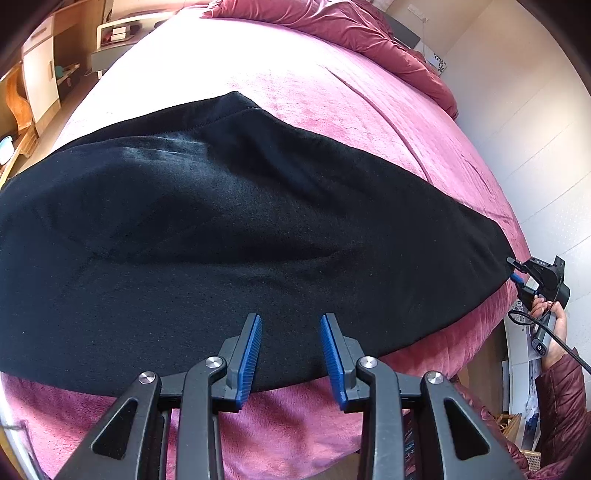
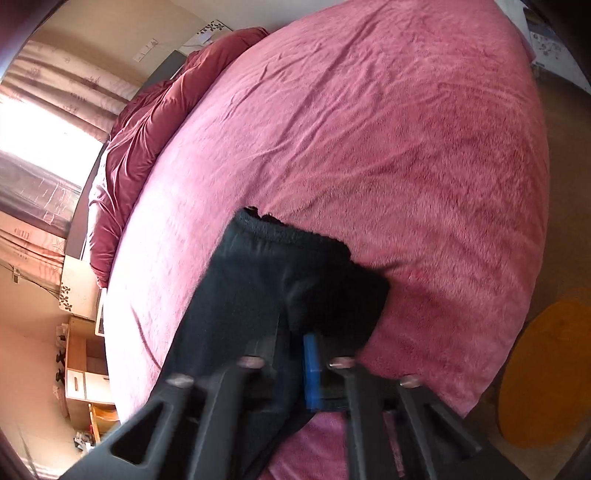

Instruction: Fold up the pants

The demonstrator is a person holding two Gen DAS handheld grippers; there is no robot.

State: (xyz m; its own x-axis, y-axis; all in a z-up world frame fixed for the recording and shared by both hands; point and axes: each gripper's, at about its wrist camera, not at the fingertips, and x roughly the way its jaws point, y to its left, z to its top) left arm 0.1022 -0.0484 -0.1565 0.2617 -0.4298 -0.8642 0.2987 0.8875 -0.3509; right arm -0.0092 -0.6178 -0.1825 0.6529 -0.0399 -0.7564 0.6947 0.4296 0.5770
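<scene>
Black pants [image 1: 229, 229] lie spread across a pink bed [image 1: 332, 96]. My left gripper [image 1: 291, 325] is open, its blue pads just above the near edge of the pants, holding nothing. My right gripper [image 1: 515, 269] shows at the far right in the left wrist view, clamped on the narrow end of the pants. In the right wrist view the right gripper [image 2: 291, 332] is shut on the pants' cuff end [image 2: 288, 266], which drapes over its fingers and hides the tips.
A crumpled dark red duvet [image 1: 354, 33] lies at the head of the bed. Wooden cabinets and shelves [image 1: 33, 85] stand beyond the far side. An orange round rug [image 2: 546, 373] lies on the floor by the bed's near corner.
</scene>
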